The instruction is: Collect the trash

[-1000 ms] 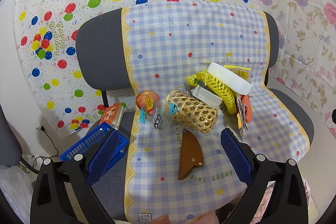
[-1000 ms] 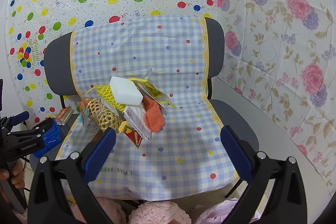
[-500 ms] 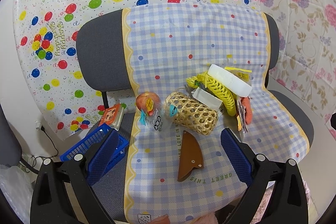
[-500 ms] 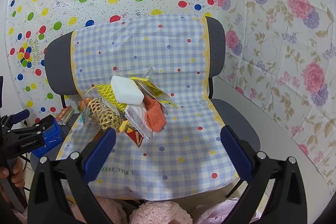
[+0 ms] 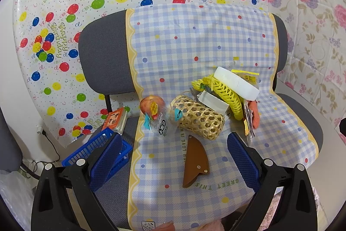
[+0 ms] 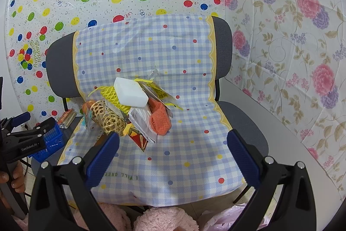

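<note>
Starting at the left, we find a blue basket point(image 5: 98, 149) beside the chair point(image 5: 103, 62), partly behind the left gripper's fingers; we cannot tell what it holds, and an orange-labelled packet point(image 5: 114, 121) sits just behind it. It looks to us like the likely bin for the trash. Our left gripper point(image 5: 174, 157) hovers with its jaws spread wide and nothing between them, above the checked cloth point(image 5: 194, 40) covering the seat.

Moving right along the cloth, an apple point(image 5: 150, 102) lies touching a clear crinkly wrapper point(image 5: 161, 126); we judge the wrapper light and slippery, best pinched at a folded edge. Next comes a woven bamboo tube point(image 5: 199, 119) on its side, stiff but probably crushable, so we would grip it gently across its middle. A brown leather sheath point(image 5: 195, 160) lies flat just in front, thin and hard to get under.

Further right the pile thickens: a yellow foam net point(image 5: 228, 93), soft and springy, a white foam block point(image 6: 130, 92) resting on top, light and easy to knock off, foil wrappers point(image 6: 141, 122) and an orange knit piece point(image 6: 160, 120), limp. Our right gripper point(image 6: 172, 157) is likewise wide apart and empty, hovering over the bare right part of the seat.
</note>
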Demonstrator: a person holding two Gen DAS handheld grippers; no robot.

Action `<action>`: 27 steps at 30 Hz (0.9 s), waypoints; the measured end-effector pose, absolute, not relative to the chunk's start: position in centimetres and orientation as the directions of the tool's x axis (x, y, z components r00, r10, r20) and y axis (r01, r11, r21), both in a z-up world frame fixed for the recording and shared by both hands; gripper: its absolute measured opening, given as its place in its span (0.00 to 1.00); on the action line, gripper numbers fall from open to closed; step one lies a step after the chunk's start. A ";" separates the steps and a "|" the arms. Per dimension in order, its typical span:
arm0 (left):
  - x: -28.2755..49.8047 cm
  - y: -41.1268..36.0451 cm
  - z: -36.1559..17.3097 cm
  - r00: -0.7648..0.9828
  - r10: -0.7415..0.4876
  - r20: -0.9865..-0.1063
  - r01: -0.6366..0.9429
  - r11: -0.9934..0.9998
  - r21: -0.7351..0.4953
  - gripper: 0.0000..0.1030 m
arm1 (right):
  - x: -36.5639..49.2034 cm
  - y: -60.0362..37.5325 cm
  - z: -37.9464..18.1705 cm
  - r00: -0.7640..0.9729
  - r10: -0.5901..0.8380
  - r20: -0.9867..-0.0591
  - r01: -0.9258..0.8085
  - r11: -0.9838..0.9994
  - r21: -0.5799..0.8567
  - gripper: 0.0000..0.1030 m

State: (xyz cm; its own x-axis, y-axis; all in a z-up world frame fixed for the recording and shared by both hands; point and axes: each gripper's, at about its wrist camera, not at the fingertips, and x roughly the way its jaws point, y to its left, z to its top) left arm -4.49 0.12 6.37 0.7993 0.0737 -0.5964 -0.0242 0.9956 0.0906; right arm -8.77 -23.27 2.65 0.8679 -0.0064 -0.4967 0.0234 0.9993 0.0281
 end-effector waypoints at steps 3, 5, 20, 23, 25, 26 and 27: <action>-4.4 0.0 6.3 0.797 0.075 -0.599 -0.026 0.996 0.090 0.93 | -8.8 -23.1 2.2 0.868 -0.006 -0.497 0.023 0.999 0.029 0.94; -4.3 0.1 6.2 0.797 0.076 -0.600 -0.028 0.996 0.090 0.93 | -8.7 -23.1 2.1 0.866 -0.003 -0.501 0.023 0.999 0.034 0.94; -0.8 2.6 3.5 0.768 0.105 -0.632 -0.077 0.994 0.072 0.93 | -3.4 -21.5 -0.4 0.882 0.038 -0.470 -0.055 0.998 -0.023 0.94; 0.5 2.6 3.0 0.765 0.126 -0.632 -0.068 0.991 0.116 0.93 | -1.1 -19.8 -1.7 0.870 0.027 -0.493 -0.101 0.987 -0.124 0.94; 1.4 3.0 2.9 0.760 0.108 -0.640 -0.061 0.994 0.095 0.93 | 0.0 -18.7 -2.1 0.871 0.041 -0.490 -0.117 0.985 -0.126 0.94; 1.8 3.2 2.7 0.758 0.103 -0.644 -0.064 0.994 0.083 0.93 | 0.8 -18.1 -2.5 0.869 0.049 -0.493 -0.139 0.979 -0.147 0.94; 2.2 3.4 2.6 0.755 0.102 -0.647 -0.072 0.995 0.073 0.93 | 1.4 -17.6 -2.7 0.871 0.073 -0.486 -0.161 0.977 -0.141 0.94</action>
State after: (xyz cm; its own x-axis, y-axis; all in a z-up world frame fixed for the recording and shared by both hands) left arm 2.24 3.40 2.59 0.7555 0.1022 -0.6472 -0.0723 0.9947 0.0727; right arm 1.36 -17.60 -2.72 0.8708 0.0728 -0.4861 -0.1607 0.9768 -0.1414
